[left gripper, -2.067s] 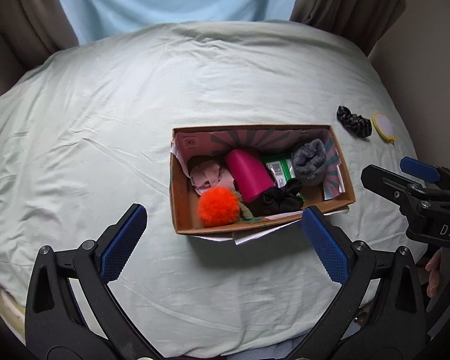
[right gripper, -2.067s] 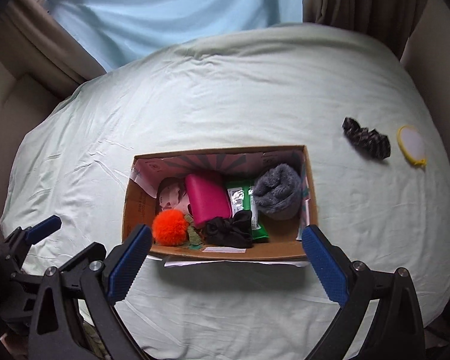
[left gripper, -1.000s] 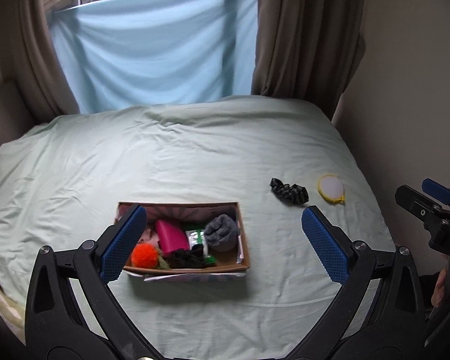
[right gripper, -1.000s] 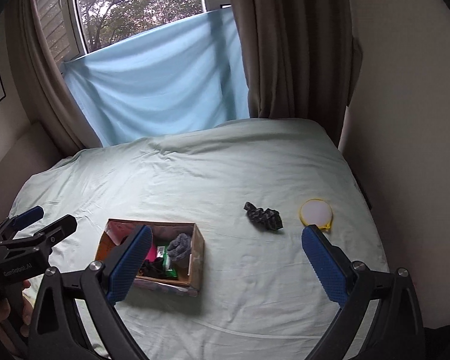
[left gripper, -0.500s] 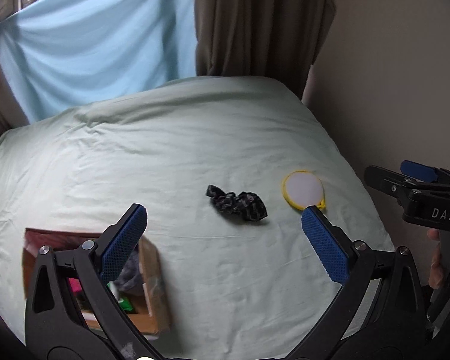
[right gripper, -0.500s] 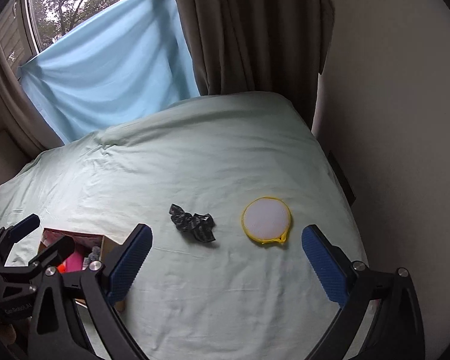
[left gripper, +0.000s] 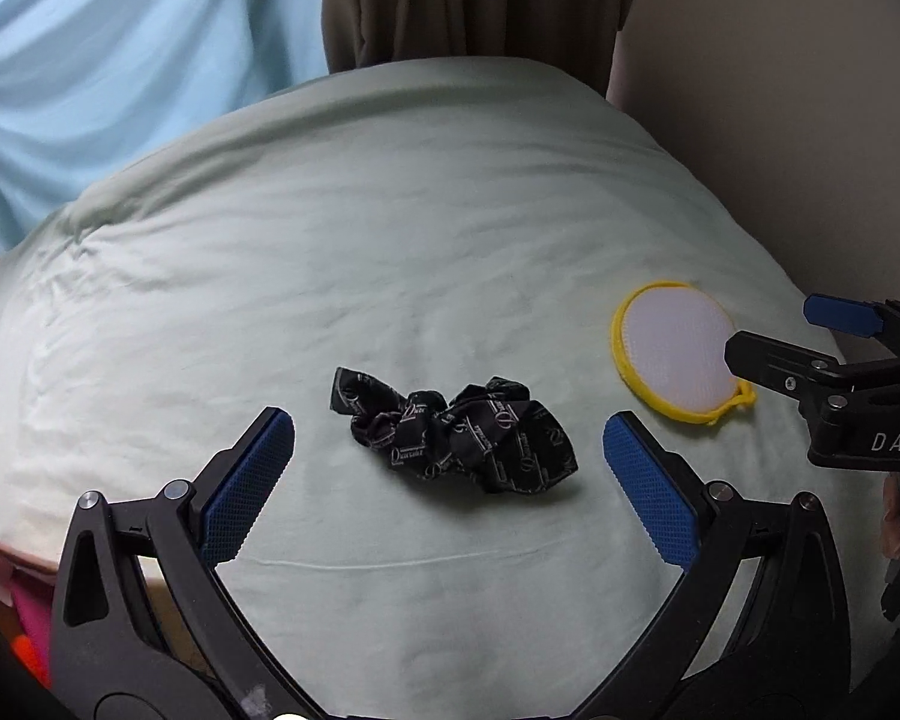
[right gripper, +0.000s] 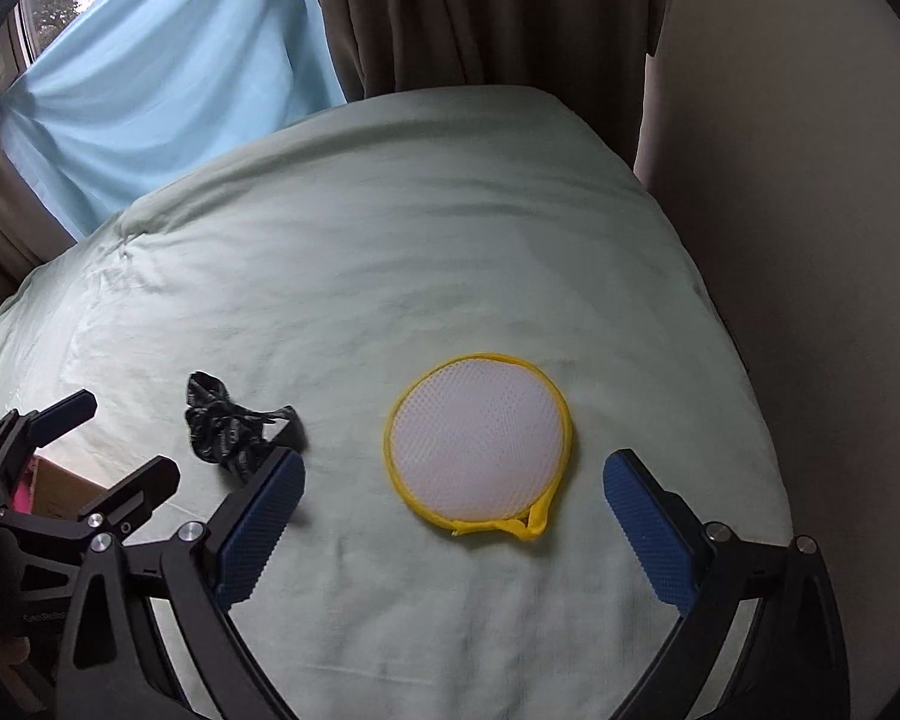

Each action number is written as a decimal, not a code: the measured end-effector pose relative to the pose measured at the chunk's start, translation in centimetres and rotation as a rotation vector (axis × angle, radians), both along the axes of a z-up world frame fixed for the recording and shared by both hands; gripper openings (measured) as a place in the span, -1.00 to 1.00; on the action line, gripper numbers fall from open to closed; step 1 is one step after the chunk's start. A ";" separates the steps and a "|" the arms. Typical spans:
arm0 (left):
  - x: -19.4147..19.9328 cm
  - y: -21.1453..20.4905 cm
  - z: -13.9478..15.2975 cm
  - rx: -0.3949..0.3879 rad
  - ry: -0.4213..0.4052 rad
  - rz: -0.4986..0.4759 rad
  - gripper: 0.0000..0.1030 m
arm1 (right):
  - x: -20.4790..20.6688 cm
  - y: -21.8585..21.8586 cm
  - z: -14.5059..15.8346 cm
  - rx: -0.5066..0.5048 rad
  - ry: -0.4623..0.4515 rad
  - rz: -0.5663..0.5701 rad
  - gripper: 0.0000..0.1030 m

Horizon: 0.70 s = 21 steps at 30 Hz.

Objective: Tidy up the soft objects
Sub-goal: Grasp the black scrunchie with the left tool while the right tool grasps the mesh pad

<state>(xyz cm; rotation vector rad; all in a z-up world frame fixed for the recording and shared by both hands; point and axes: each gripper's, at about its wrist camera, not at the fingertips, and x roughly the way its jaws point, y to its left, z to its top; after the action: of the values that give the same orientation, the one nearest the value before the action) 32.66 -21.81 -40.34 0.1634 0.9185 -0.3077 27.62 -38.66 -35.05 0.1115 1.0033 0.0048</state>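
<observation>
Centre of the left wrist frame: black printed scrunchie lies crumpled on the pale green bed sheet, framed between the blue pads of the left gripper; jaws wide apart, nothing held. Right of it, apart, a round white mesh pouch with yellow rim, flat on the sheet. Right wrist frame: right gripper jaws spread either side of the pouch, not touching it. Lower left corner, a cardboard box edge shows behind the left gripper. Brown curtain at top; blue cloth upper left.
</observation>
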 end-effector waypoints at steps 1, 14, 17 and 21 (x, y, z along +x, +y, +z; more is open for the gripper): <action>0.5 -0.2 -0.7 0.003 0.006 -0.005 0.99 | 0.5 0.0 -0.7 -0.007 0.003 0.004 0.93; 4.4 -1.2 -7.9 0.060 0.078 -0.039 0.93 | 3.5 0.9 -7.5 -0.084 0.020 0.038 0.93; 4.9 -1.3 -8.7 0.066 0.097 -0.048 0.79 | 3.3 1.2 -7.8 -0.102 0.010 0.049 0.93; 5.4 -1.7 -9.4 0.081 0.085 -0.064 0.62 | 3.4 1.5 -8.6 -0.124 0.005 0.068 0.93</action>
<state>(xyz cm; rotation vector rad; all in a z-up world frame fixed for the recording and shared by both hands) 38.10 -23.52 -49.69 0.2558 1.0118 -0.3389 31.01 -37.18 -43.60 -0.0355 1.0095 0.0044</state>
